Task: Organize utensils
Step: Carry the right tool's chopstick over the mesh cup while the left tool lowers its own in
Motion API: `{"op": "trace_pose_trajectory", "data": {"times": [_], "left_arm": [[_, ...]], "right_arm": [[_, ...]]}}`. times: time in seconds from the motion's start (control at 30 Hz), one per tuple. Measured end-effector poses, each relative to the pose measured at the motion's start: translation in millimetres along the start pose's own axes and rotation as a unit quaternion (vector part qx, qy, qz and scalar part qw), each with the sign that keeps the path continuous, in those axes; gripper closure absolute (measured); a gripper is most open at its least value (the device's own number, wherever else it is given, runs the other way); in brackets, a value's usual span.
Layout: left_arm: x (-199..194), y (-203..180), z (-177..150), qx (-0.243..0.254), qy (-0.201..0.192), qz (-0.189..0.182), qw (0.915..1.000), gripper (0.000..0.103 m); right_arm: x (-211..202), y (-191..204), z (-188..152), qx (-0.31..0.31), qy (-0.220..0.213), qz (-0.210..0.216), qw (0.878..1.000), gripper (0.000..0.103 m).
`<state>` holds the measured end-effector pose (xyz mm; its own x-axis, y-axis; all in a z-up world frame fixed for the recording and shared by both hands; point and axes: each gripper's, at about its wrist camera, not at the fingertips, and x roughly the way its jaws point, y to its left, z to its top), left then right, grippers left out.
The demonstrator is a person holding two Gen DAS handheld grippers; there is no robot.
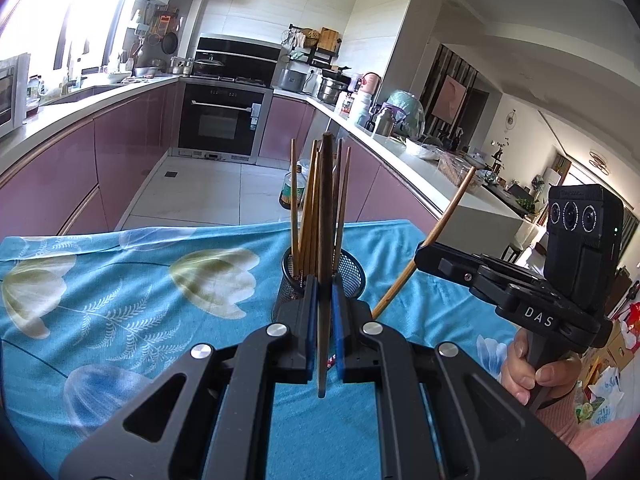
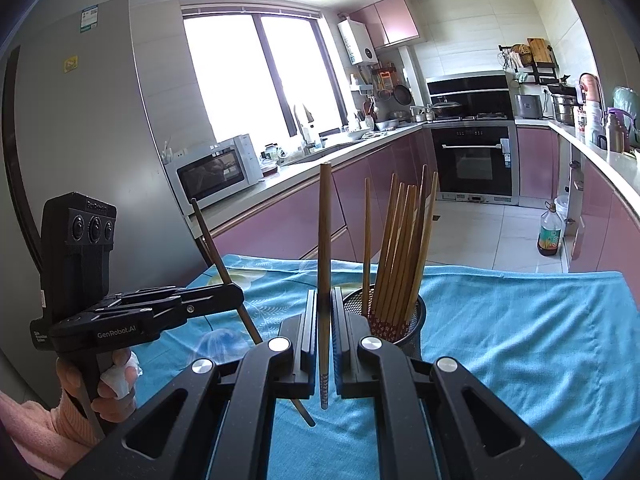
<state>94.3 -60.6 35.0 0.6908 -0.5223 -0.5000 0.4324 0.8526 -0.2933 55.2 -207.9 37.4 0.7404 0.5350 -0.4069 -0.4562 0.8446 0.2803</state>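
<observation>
A black mesh holder (image 1: 348, 272) (image 2: 416, 316) stands on the blue floral cloth (image 1: 120, 300) (image 2: 520, 340) with several brown chopsticks (image 1: 308, 208) (image 2: 404, 248) upright in it. My left gripper (image 1: 324, 292) is shut on a dark chopstick (image 1: 325, 240), held upright just in front of the holder. It also shows in the right wrist view (image 2: 224, 300), its chopstick (image 2: 216, 256) tilted. My right gripper (image 2: 324, 308) is shut on a lighter chopstick (image 2: 325, 260), upright left of the holder. In the left wrist view it (image 1: 424, 252) sits right of the holder, chopstick (image 1: 432, 236) slanted.
Pink kitchen cabinets (image 1: 120, 140) and counters run along both sides. An oven (image 1: 220, 120) stands at the back. A bottle (image 2: 550, 236) stands on the floor. A fridge (image 2: 80, 120) and a microwave (image 2: 216, 172) are at the left in the right wrist view.
</observation>
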Motion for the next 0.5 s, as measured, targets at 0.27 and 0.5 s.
{"op": "trace_pose_trajectory", "data": {"times": [0.27,0.5], "left_arm": [[-0.3,-2.8,3.9,0.005,-0.002,-0.001,1.0,0.096],[-0.2,-3.5,5.2,0.006,-0.003,0.0,1.0,0.096]], "right_arm": [[-0.8,-0.9,1.2,0.0,-0.001,-0.002,1.0,0.097],[-0.9,-1.6,2.9,-0.001,-0.003,-0.004,1.0,0.097]]}}
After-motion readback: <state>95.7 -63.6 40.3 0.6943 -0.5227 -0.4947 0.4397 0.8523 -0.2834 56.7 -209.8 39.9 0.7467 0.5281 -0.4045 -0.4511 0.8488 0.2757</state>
